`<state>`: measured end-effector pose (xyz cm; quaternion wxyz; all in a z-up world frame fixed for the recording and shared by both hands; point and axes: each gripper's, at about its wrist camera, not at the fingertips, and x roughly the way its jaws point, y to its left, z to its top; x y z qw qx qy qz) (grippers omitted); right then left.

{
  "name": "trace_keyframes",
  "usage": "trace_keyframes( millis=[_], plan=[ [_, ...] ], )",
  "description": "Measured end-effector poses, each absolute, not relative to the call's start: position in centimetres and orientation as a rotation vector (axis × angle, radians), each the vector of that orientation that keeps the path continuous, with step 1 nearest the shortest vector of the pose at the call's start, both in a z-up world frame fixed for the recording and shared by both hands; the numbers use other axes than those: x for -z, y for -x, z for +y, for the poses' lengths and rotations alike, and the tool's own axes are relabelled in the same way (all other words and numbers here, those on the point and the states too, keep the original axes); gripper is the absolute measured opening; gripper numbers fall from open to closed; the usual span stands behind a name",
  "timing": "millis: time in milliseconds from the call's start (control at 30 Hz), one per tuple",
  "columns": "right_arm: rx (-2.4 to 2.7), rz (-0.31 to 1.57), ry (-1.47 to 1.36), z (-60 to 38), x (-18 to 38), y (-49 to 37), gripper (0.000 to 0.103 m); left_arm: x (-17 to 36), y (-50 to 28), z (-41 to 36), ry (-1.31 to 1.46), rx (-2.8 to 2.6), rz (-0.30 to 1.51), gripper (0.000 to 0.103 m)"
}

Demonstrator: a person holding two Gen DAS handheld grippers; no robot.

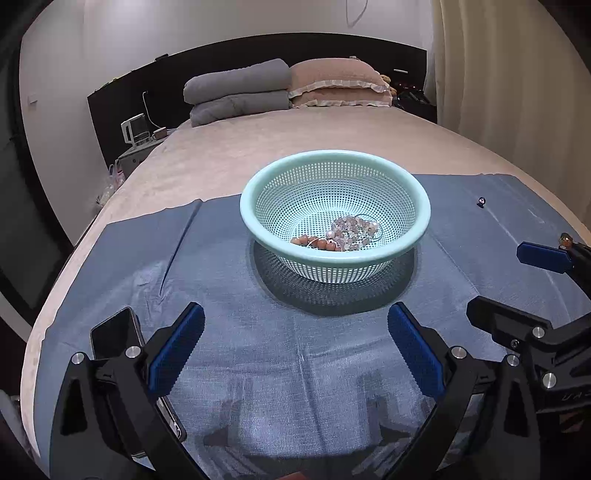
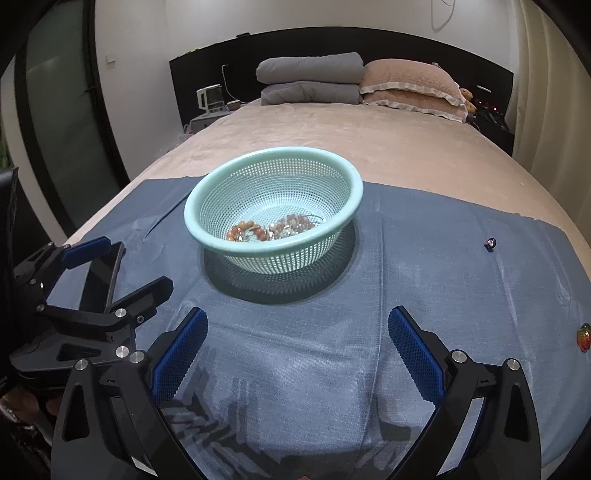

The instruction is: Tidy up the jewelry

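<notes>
A cloth (image 1: 295, 350) lies across the near end of the bed (image 1: 258, 147), and the basket (image 1: 406, 195) stands on it just ahead of me, with the beads (image 1: 343, 232) inside. A phone (image 1: 114, 332) lies on the cloth at my near left. A small bead (image 2: 490, 243) sits to the basket's right, and a charm (image 2: 584, 336) lies nearer, far right. Pillows (image 2: 406, 88) and a folded blanket (image 2: 310, 79) are stacked at the far end.

A beige-covered bed (image 2: 332, 136) is seen ahead of the tongs, backed by a black headboard (image 2: 332, 40), white wall (image 2: 258, 14) and curtains (image 1: 509, 74) at right.
</notes>
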<state>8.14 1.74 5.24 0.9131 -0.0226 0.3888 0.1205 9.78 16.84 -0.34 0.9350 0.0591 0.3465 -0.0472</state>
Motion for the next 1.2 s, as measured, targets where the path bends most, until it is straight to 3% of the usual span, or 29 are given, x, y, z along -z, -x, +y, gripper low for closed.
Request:
trace_keyframes(
  millis=[1200],
  plan=[
    [-0.272, 0.796, 0.081, 2.1, -5.2, -7.8, 0.095, 0.9, -9.6, 17.9, -0.104, 0.092, 0.724, 0.097]
  ],
)
